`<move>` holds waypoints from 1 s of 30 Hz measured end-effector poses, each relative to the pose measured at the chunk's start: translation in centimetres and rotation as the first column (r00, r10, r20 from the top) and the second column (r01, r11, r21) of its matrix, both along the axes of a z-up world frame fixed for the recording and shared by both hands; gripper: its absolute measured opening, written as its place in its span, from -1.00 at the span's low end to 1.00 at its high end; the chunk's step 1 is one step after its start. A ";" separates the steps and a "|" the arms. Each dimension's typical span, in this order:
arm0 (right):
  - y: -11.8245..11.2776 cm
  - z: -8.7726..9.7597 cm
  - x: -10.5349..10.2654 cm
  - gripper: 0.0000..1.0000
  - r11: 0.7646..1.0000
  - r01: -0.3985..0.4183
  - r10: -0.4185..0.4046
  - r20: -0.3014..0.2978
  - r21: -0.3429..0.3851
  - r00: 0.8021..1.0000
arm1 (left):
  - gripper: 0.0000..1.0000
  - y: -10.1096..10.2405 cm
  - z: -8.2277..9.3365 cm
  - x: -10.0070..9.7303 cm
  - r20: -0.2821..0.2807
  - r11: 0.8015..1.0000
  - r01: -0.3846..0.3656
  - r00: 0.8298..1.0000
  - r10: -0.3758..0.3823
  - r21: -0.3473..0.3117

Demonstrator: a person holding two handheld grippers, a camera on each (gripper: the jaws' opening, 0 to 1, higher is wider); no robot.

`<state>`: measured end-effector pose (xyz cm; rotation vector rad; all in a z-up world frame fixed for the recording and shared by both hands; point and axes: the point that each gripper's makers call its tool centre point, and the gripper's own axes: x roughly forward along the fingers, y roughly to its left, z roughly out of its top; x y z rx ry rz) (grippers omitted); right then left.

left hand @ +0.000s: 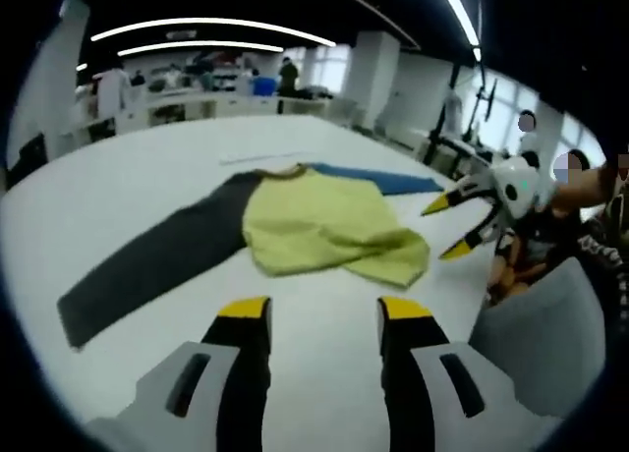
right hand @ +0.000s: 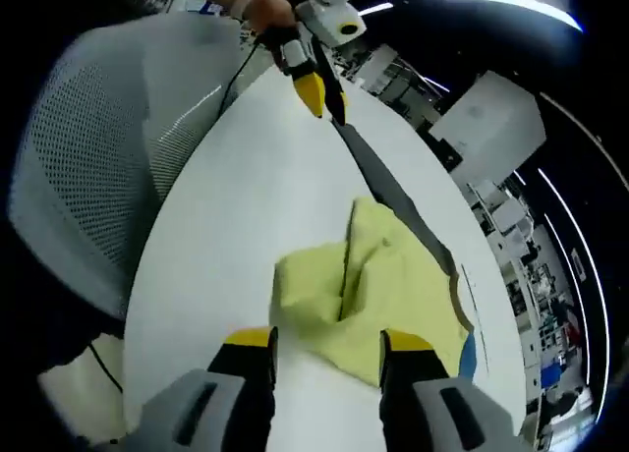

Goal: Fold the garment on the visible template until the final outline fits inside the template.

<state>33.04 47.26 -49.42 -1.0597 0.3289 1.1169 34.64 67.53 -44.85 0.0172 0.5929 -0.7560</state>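
- In your left gripper view, the garment (left hand: 295, 226) lay across the middle of the white worktop (left hand: 147, 167), just above your own jaws in the frame.
- Its yellow-green body was bunched and partly folded over itself, with loose folds at its lower right edge.
- One dark grey sleeve (left hand: 147, 265) ran flat toward the lower left of the frame; a blue sleeve (left hand: 393, 182) stretched to the upper right behind the body.
- Your left gripper (left hand: 324, 310) hovered at the bottom centre with its yellow-tipped jaws spread, nothing between them, short of the garment's near edge.
- Your right gripper (left hand: 457, 226) came in from the right of that view, jaws spread and empty, its tips just beside the garment's right edge; whether they touched the cloth could not be told.
- In your right gripper view, your right gripper (right hand: 329, 339) sat at the bottom centre, jaws spread, with the crumpled yellow-green body (right hand: 373, 295) directly ahead of them and reaching down between the tips.
- The grey sleeve (right hand: 383, 192) ran toward the top centre there, where your left gripper (right hand: 319, 93) hung over its far end; its jaw state could not be told from that angle.
- A grey mesh chair back (right hand: 108, 147) filled the left of that view, beside the worktop (right hand: 256, 197).
- Other benches and people stood far off at the upper left of your left gripper view.
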 end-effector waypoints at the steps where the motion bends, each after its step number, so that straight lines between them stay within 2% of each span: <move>1: 0.4 -0.1 0.0 -0.24 0.999 -0.036 0.037 0.024 -0.026 0.999 | -0.22 0.1 -0.1 -0.1 -0.002 1.000 -0.002 1.000 0.002 0.001; 3: 0.9 -0.5 -0.3 -0.27 0.994 -0.087 0.090 0.044 -0.061 0.995 | -0.22 0.2 -0.2 -0.2 -0.008 1.000 -0.010 1.000 0.010 -0.007; 7: 1.2 -1.5 -0.2 -0.30 0.992 -0.096 0.100 0.045 -0.087 0.994 | -0.23 0.2 -0.4 -0.4 -0.020 1.000 -0.021 1.000 0.020 -0.021; 8: 1.2 -1.6 0.3 -0.31 0.989 -0.102 0.111 0.081 -0.110 0.991 | -0.23 0.2 -0.4 -0.4 -0.024 1.000 -0.020 1.000 0.020 -0.021; 9: 1.2 -1.8 0.3 -0.34 0.987 -0.109 0.119 0.079 -0.117 0.990 | -0.24 0.2 -0.5 -0.4 -0.026 1.000 -0.021 0.999 0.020 -0.021; 13: 1.2 -1.8 0.8 -0.48 0.988 -0.096 0.106 0.085 -0.119 0.991 | -0.25 0.1 -0.6 -0.4 -0.030 1.000 -0.015 0.999 0.014 -0.022; 15: 0.9 -1.5 1.5 -0.54 0.988 -0.082 0.098 0.116 -0.129 0.988 | -0.25 0.1 -0.6 -0.3 -0.033 1.000 -0.015 0.999 0.015 -0.022; 19: 1.0 -0.8 2.3 -0.64 0.992 -0.057 0.072 0.145 -0.109 0.987 | -0.27 0.0 -0.6 -0.2 -0.036 0.999 -0.015 0.999 0.014 -0.032; 22: 1.3 0.0 2.7 -0.98 0.991 -0.069 0.089 0.189 -0.111 0.978 | -0.28 -0.1 -0.7 -0.2 -0.040 1.000 -0.013 0.999 0.012 -0.029; 25: 1.5 0.8 3.0 -0.99 0.997 -0.046 0.056 0.175 -0.061 0.983 | -0.28 -0.1 -0.8 -0.2 -0.045 0.999 -0.013 0.999 0.012 -0.033; 30: 1.8 2.1 4.1 -1.00 0.999 -0.030 0.034 0.182 -0.025 0.983 | -0.28 0.0 -1.1 -0.2 -0.053 0.999 -0.015 0.998 0.013 -0.033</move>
